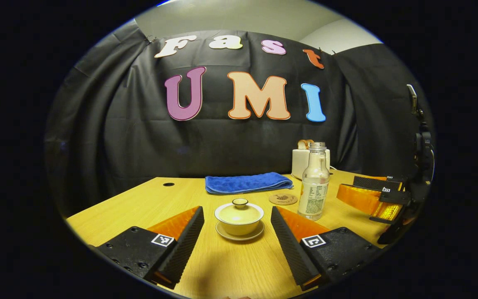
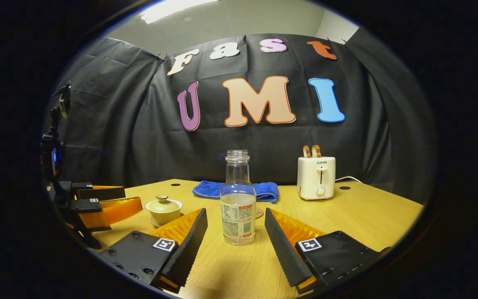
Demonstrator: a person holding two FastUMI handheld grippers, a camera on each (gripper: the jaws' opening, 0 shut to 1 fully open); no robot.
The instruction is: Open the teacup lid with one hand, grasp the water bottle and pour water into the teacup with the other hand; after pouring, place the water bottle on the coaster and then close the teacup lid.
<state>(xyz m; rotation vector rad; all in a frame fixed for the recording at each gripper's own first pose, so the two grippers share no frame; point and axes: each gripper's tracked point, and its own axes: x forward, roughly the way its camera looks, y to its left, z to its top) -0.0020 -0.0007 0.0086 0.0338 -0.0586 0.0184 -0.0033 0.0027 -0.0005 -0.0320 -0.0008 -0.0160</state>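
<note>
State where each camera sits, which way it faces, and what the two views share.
Left gripper view: rides the left gripper, low over the table, facing the lidded teacup; the right gripper shows at its right.
Right gripper view: rides the right gripper, facing the water bottle; the left gripper shows at its left.
Shared: teacup, bottle, blue towel, toaster.

Item count on the light wooden tabletop (image 2: 359,216):

- One cream ceramic lidded teacup (image 1: 239,216), seated on one matching saucer (image 1: 239,235); one knobbed lid (image 1: 239,207) on it.
- One clear uncapped water bottle with a printed label (image 2: 237,198).
- One round cork coaster (image 1: 283,199).
- One folded blue cloth (image 1: 247,182).
- One white two-slot toaster (image 2: 316,177), holding two slices of bread (image 2: 311,151).
- Two round cable holes in the tabletop; one at (image 1: 168,184).
- Two handheld grippers: left gripper (image 1: 237,232), right gripper (image 2: 235,232).
</note>
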